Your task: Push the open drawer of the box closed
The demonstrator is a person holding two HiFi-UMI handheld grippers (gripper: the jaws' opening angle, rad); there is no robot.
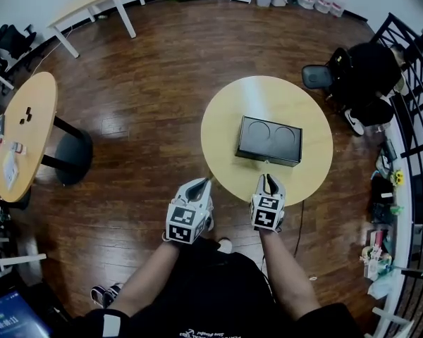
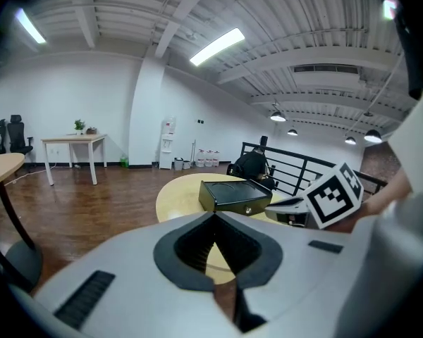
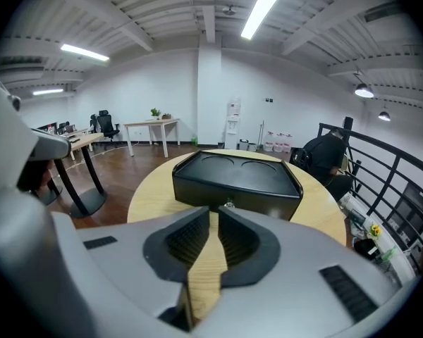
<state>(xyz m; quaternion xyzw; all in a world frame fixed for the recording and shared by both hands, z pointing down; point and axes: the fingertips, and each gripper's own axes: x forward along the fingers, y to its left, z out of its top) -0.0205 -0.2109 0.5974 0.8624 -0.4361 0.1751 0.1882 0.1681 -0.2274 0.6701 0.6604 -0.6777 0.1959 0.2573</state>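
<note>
While the person holds both tools at the near rim of the round table, the black box sits well ahead of the fingertips, its front face turned toward them and nothing touching it. The left gripper has its fingers pressed together at the tips, pinching nothing. The right gripper has its fingers a narrow slit apart, with only bare tabletop between them. By that showing, the push is not yet begun: the whole approach and the shove on the drawer front remain.

The right gripper view looks straight at the box front beyond its fingertips and picks out a small knob at the middle, which the head view does not resolve. The head view alone shows two round recesses in the lid. No view makes plain how far the drawer stands out.
</note>
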